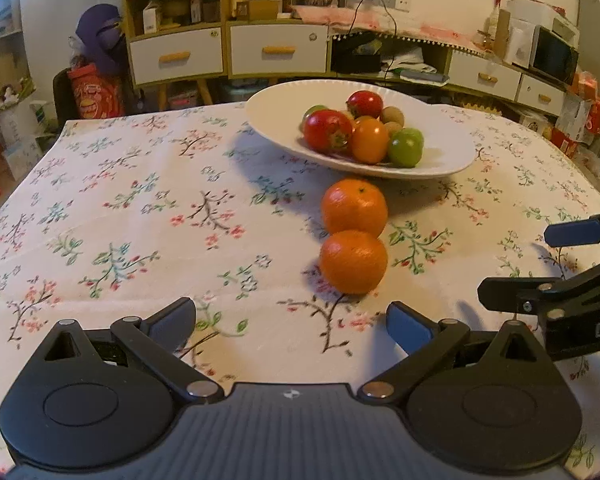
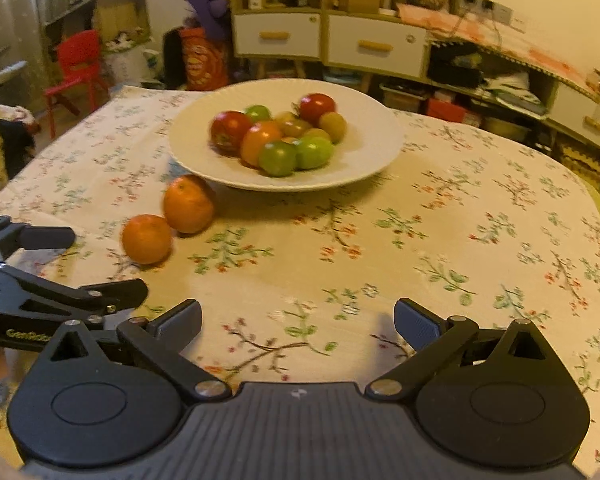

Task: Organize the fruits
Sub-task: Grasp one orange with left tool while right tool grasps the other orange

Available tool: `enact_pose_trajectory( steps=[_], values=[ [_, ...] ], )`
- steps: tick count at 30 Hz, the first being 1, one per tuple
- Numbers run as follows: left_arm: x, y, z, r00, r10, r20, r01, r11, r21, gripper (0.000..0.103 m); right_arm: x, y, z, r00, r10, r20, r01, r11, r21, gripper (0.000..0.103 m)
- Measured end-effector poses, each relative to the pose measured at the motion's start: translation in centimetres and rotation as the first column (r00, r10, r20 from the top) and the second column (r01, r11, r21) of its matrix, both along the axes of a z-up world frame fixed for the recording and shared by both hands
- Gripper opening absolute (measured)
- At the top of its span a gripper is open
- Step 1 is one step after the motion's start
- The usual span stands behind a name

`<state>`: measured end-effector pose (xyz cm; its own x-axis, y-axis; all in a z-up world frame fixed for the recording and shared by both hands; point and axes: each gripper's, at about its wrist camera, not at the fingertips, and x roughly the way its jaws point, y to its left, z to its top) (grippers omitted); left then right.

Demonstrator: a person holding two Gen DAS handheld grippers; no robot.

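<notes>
Two oranges (image 1: 354,240) sit touching on the cloth (image 1: 140,220) just beside the bowl (image 1: 272,100) of fruit, unsorted; left gripper (image 1: 292,320) and right gripper (image 2: 298,320) spread wide, empty, for pickup.

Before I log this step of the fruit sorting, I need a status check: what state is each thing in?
Left gripper: open, holding nothing.
Right gripper: open, holding nothing.
Near orange: on the tablecloth, touching the far orange.
Far orange: on the tablecloth, just in front of the plate.
White plate: holds a pile of red, green and orange fruit.
</notes>
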<state>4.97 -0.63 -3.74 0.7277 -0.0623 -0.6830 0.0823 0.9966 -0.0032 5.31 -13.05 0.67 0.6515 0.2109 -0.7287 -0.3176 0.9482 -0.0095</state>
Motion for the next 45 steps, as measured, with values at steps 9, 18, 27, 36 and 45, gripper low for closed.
enact_pose_trajectory(
  steps=[9,18,27,36,45],
  values=[
    [1.0,-1.2,0.4,0.999,-0.025,0.024,0.026,0.999,-0.019,0.079,0.3,-0.4,-0.5,1.0,-0.02,-0.022,0.019,0.999,-0.026,0.102],
    [1.2,-1.4,1.0,0.997,-0.069,0.017,0.07,0.997,-0.043,0.041,0.5,-0.2,-0.7,1.0,-0.003,-0.004,0.003,0.999,-0.045,0.103],
    [1.0,0.3,2.0,0.999,-0.051,-0.02,0.049,0.997,-0.057,0.04,0.3,0.6,-0.7,0.999,0.026,0.034,-0.025,0.999,-0.036,0.103],
    [0.3,2.4,2.6,0.999,-0.049,-0.015,0.048,0.997,-0.066,0.04,0.7,2.1,-0.6,0.996,-0.016,0.088,0.013,0.999,0.032,0.102],
    [-0.4,4.7,1.1,0.999,-0.036,-0.02,0.034,0.995,-0.094,0.042,1.0,5.5,-0.8,0.991,0.018,0.132,-0.024,0.999,0.044,0.098]
  ],
)
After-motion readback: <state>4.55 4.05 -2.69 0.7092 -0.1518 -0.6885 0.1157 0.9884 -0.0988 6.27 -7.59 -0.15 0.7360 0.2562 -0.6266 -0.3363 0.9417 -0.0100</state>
